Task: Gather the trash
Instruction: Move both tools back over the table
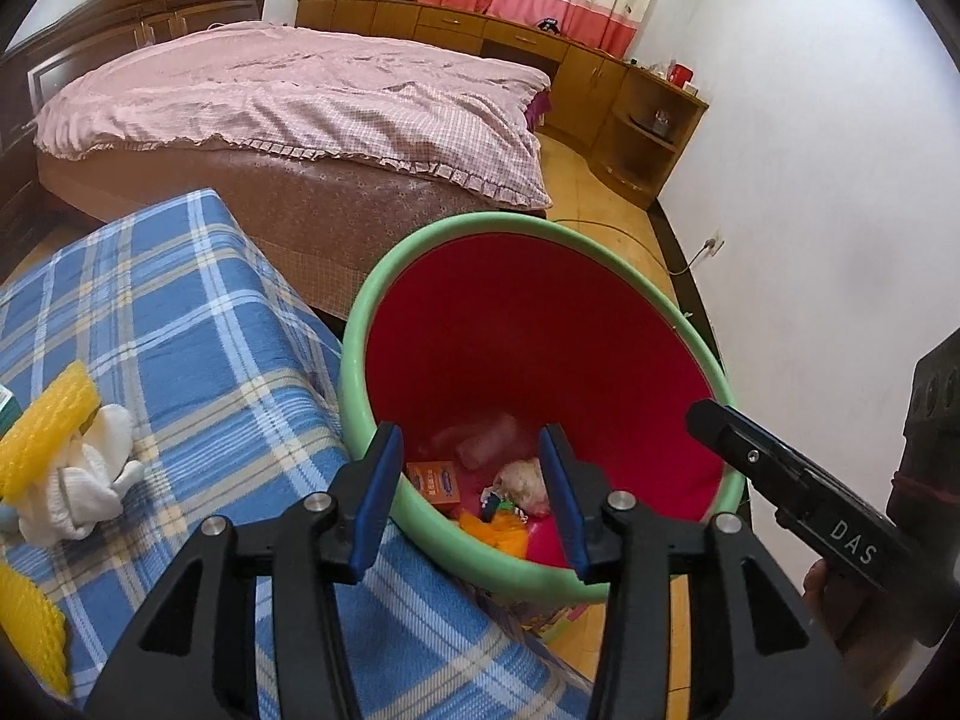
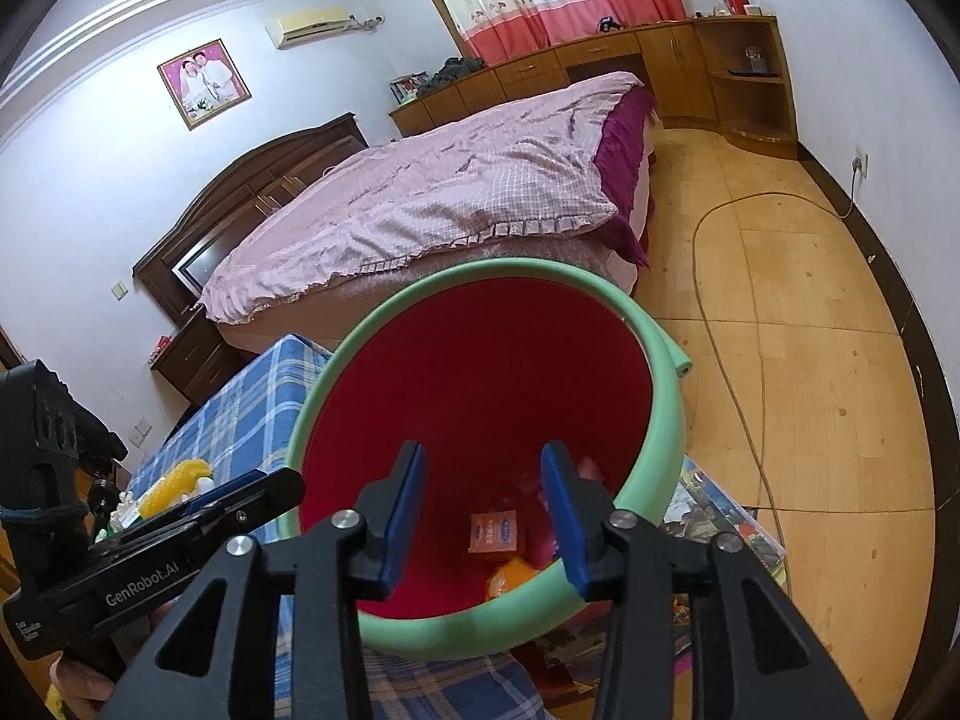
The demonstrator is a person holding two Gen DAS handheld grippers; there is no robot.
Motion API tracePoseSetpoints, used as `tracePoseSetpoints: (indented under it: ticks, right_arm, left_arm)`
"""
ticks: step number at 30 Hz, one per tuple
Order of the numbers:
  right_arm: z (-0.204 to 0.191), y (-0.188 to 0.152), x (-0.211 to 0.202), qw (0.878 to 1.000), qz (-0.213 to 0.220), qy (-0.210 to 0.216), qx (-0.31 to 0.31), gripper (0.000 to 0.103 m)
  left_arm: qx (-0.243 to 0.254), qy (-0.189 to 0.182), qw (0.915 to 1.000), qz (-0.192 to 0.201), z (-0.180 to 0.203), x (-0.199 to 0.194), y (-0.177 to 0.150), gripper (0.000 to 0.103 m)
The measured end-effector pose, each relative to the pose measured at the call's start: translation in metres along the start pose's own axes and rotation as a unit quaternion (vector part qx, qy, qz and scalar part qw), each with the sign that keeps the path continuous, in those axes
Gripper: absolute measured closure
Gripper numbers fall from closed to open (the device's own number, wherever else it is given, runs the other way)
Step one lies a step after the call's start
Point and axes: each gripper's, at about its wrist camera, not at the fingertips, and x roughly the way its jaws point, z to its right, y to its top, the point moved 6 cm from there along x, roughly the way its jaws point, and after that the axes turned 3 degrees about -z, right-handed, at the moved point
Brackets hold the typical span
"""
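Trash (orange box, wrappers) lies in the red bin. Left gripper and right gripper hang empty above it, jaws apart; white sock at nine o'clock.

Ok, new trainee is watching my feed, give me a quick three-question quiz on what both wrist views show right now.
1. True or false: the left gripper holds a piece of trash.
2. What colour is the inside of the green-rimmed bin?
3. The orange box lies: A) on the blue plaid cloth B) in the bin C) on the bed

Key: 1 false, both it and the right gripper are open and empty; 2 red; 3 B.
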Motion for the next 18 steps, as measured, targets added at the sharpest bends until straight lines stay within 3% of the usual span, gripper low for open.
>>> tracePoseSetpoints:
  ticks: [18]
  right_arm:
    - [-0.056,-0.003,-0.04,1.0,0.014,0.025,-0.007,0.038]
  left_arm:
    - [-0.041,0.021,0.9977,0.05,-0.037,-0.073,0.001,0.056]
